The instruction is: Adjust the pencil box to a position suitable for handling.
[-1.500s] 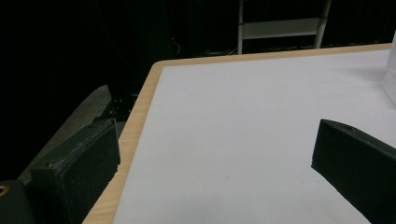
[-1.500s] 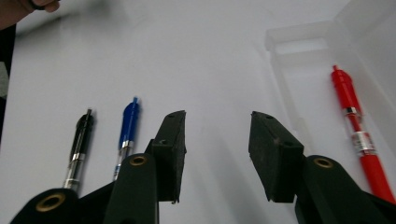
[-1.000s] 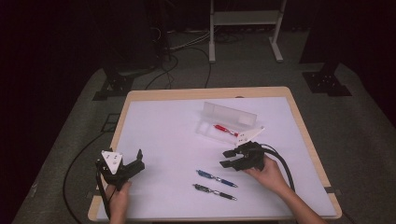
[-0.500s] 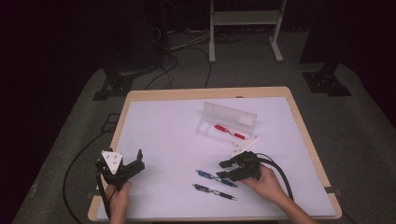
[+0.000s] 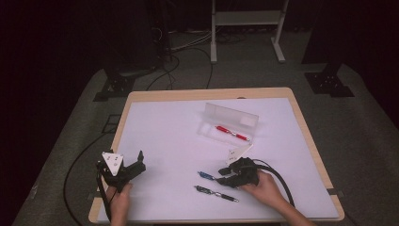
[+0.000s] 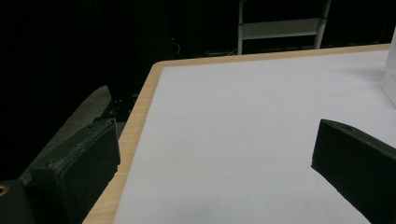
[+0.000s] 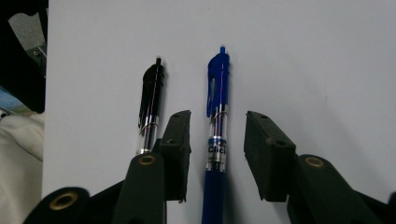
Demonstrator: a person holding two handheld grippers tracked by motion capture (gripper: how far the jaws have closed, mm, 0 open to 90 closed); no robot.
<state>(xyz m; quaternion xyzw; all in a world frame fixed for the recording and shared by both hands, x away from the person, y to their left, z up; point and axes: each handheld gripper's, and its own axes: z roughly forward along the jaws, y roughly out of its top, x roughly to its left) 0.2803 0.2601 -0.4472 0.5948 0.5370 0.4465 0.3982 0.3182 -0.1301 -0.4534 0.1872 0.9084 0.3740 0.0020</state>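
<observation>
1. Two pens lay on the white table (image 5: 164,127) near my side: a blue pen (image 7: 217,135) and, just beside it, a black pen (image 7: 150,105), roughly parallel.
2. I had my right gripper (image 7: 217,156) down over the blue pen, one jaw on either side of its barrel. The jaws had just been closing, yet a gap remained on both sides and the pads were not pressing on it.
3. One jaw stood between the two pens, close against the black pen's clear section.
4. From the high view, the right gripper (image 5: 226,176) sat at the table's near right, with an open clear pencil case (image 5: 233,121) holding a red pen (image 5: 231,133) beyond it.
5. I held my left gripper (image 5: 134,165) at the near left corner, jaws wide apart with nothing between them.
</observation>
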